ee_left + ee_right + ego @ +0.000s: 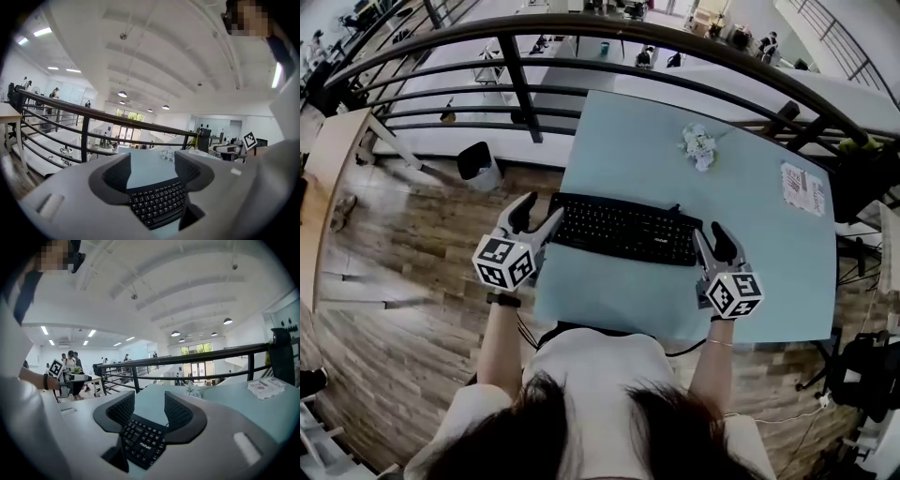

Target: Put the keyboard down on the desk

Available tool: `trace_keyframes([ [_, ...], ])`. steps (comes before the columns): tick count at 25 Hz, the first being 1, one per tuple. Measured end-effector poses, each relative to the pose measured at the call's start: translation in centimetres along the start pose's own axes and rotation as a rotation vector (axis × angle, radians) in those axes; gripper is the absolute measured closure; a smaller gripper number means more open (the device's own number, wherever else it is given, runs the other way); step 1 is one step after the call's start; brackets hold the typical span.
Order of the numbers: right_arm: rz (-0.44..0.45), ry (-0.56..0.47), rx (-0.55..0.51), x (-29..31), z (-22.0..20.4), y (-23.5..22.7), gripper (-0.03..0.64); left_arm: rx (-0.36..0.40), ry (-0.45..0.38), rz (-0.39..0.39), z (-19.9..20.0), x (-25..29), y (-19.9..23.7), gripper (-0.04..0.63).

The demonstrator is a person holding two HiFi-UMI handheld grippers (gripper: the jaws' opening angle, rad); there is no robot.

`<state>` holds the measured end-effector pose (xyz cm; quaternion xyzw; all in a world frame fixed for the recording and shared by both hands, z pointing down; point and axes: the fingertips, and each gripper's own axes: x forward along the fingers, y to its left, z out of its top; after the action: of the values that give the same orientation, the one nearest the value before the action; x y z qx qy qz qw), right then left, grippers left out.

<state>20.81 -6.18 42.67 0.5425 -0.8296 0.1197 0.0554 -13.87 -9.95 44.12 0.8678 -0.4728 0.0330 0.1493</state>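
Left gripper (152, 165): jaws spread, dark textured pads pinching nothing; the left end of the flat black plastic keyboard (623, 228) shows in the gap just beneath them. Right gripper (147, 406): jaws likewise spread, the keyboard's right end lying between them; whether any pad touches the casing I cannot tell. The long axis runs left to right across me, one end at each gripper, so neither hand is nearer. The keyboard appears to rest flat on the smooth pale-blue rectangular desk (675, 173), towards its near edge; judgement: set-down looks complete or nearly so, and the next move would be drawing each gripper straight back off its end. Farther out: crumpled white wad (699, 146); printed paper sheet (803, 187); curved black metal railing (516, 80) beyond.
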Motion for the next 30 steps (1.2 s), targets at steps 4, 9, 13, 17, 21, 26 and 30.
trace_keyframes([
  [4, 0.022, -0.046, -0.038, -1.0, 2.0, 1.3, 0.422, 0.027, -0.047, -0.013, 1.7, -1.1, -1.5, 0.273],
  [9, 0.050, -0.086, -0.043, -1.9, 3.3, 2.4, 0.449, 0.016, -0.065, -0.033, 2.8, -1.9, -2.9, 0.311],
  [13, 0.072, -0.094, -0.058, -2.1, 3.8, 3.3, 0.507, 0.016, -0.085, -0.044, 3.4, -2.4, -4.1, 0.345],
  [17, 0.109, -0.092, -0.058, -2.1, 3.7, 4.4, 0.553, 0.042, -0.078, -0.039, 3.3, -2.9, -5.1, 0.411],
  [21, 0.107, -0.091, -0.050, -1.8, 3.4, 4.8, 0.587, 0.037, -0.049, -0.040, 2.6, -3.0, -5.3, 0.466],
  [26, 0.081, -0.079, -0.029, -1.8, 2.7, 4.3, 0.615, 0.024, -0.064, -0.002, 2.2, -3.3, -4.3, 0.532],
  [30, 0.060, -0.083, -0.023, -1.5, 2.6, 4.0, 0.615, 0.026, -0.075, 0.000, 2.3, -3.1, -4.0, 0.538],
])
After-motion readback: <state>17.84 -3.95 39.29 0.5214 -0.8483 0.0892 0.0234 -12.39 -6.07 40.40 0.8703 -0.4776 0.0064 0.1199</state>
